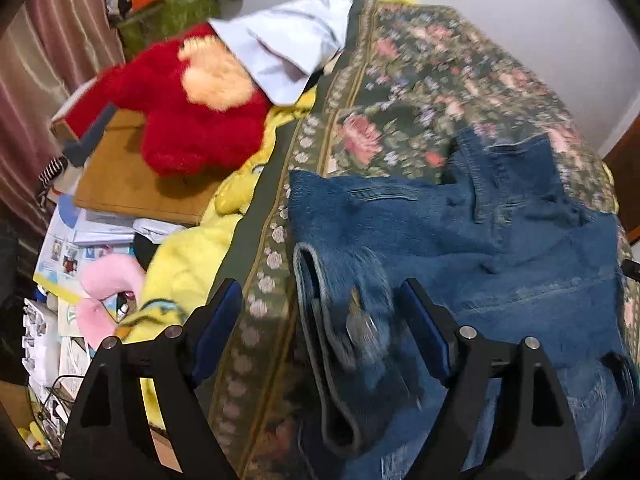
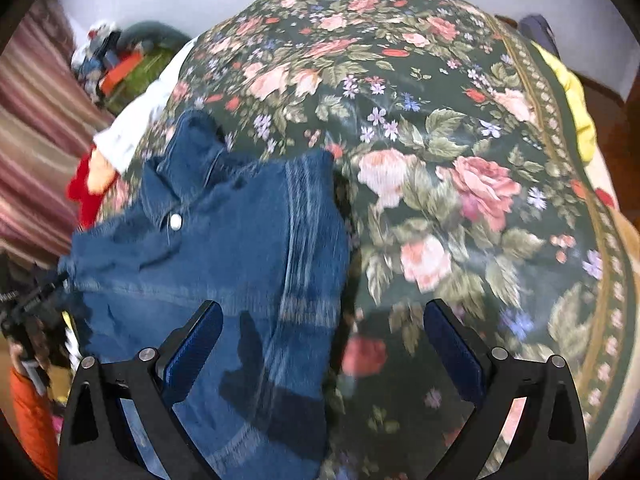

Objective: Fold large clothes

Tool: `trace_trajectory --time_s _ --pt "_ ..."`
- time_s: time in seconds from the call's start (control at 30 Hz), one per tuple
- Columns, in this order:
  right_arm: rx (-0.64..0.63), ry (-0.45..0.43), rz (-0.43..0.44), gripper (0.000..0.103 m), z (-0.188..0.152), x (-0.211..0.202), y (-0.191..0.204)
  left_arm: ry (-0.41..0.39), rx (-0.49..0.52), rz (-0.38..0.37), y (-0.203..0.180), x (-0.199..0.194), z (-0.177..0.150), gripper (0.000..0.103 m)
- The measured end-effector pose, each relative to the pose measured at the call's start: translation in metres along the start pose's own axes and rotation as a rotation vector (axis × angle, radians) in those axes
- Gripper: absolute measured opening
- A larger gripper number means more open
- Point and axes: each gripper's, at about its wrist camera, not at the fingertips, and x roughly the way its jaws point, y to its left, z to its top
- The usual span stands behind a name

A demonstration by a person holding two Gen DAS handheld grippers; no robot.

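Note:
A blue denim jacket (image 1: pixel 460 232) lies spread on a dark floral bedspread (image 1: pixel 400 80). My left gripper (image 1: pixel 318 286) is open and points down at it. A folded denim sleeve with a pale hem (image 1: pixel 320 320) lies under the gap between its blue pads, which do not press on it. In the right wrist view the jacket (image 2: pixel 220 248) shows a white snap button (image 2: pixel 175 222) near its collar. My right gripper (image 2: pixel 323 306) is open over the jacket's right edge, one finger above denim and the other above the bedspread (image 2: pixel 440 120). Neither gripper holds anything.
Left of the bed lie a red plush toy (image 1: pixel 192 120), a white cloth (image 1: pixel 288 40), a yellow blanket (image 1: pixel 180 264), a brown board (image 1: pixel 132 184), a pink cushion (image 1: pixel 108 284) and stacked papers. A striped curtain (image 1: pixel 40 60) hangs at far left.

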Motion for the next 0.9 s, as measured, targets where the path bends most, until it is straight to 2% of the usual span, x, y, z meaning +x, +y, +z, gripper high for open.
trace_trajectory --time_s 0.1,0.13,0.17,0.2,0.23,0.27,0.33,0.47,0.6,0.7,0.83,0.9 --pt "0.035 0.023 0.059 0.083 0.011 0.017 -0.002 0.006 -0.027 -0.015 0.003 0.018 0.004 0.076" --pt "0.043 0.034 0.085 0.074 0.014 0.023 -0.003 0.002 -0.035 -0.038 0.003 0.022 0.005 0.062" --pt "0.056 0.044 0.112 0.062 0.016 0.029 -0.004 -0.001 -0.044 -0.077 0.003 0.024 0.005 0.042" --pt "0.067 0.054 0.143 0.055 0.018 0.035 -0.003 -0.006 -0.061 -0.103 0.001 0.026 0.005 0.039" --pt "0.069 0.058 0.163 0.044 0.018 0.040 -0.001 -0.021 -0.065 -0.090 -0.002 0.025 0.005 0.037" --pt "0.062 0.054 0.159 0.037 0.019 0.044 0.002 -0.036 -0.047 -0.080 -0.007 0.022 0.006 0.032" --pt "0.014 0.011 0.098 0.030 0.021 0.045 0.010 -0.049 -0.013 -0.066 -0.016 0.018 0.007 0.029" --pt "-0.025 -0.027 0.036 0.025 0.032 0.043 0.016 -0.067 0.039 -0.082 -0.031 0.006 0.015 0.028" --pt "-0.034 -0.057 -0.008 0.023 0.052 0.048 0.015 -0.095 0.042 -0.111 -0.040 0.000 0.026 0.027" --pt "-0.034 -0.083 -0.039 0.021 0.073 0.050 0.015 -0.104 0.054 -0.070 -0.044 0.007 0.034 0.027" --pt "-0.072 -0.074 -0.075 0.022 0.090 0.056 0.020 -0.054 0.008 -0.002 -0.030 0.033 0.039 0.030" --pt "-0.102 -0.067 -0.087 0.022 0.085 0.054 0.024 -0.041 -0.031 -0.003 -0.016 0.044 0.037 0.040"
